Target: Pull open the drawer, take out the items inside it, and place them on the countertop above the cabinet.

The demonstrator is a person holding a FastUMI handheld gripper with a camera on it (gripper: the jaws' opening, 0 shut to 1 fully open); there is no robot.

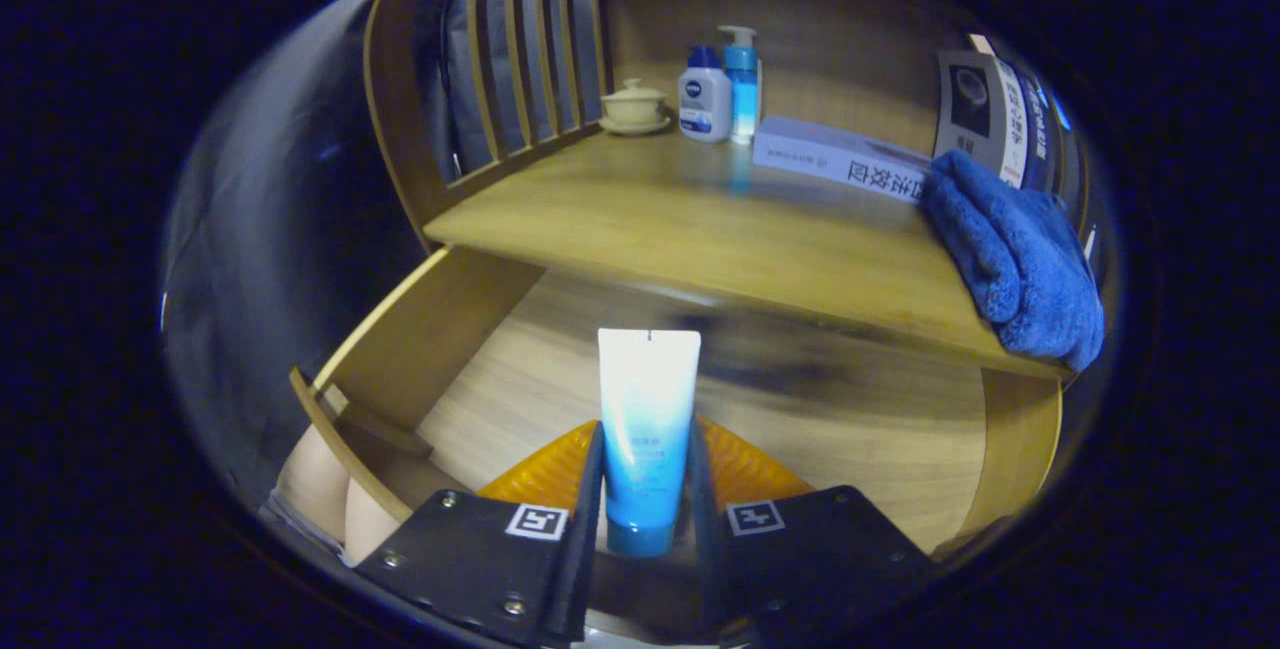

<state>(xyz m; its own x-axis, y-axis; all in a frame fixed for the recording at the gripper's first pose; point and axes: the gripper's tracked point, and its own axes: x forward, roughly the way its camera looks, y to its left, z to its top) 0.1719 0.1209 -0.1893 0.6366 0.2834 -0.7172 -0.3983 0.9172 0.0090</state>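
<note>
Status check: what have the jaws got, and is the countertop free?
Gripper shut on tube, over open drawer. Countertop ahead; towel, book on right side.

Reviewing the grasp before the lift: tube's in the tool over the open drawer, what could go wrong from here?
1. The tool grips the tube near its cap end, so the long upper part could swing or slip on the lift.
2. The countertop overhangs the drawer; a straight rise may knock the tube against its edge.
3. The blue towel and book crowd the right side; the left looks safer.
</note>
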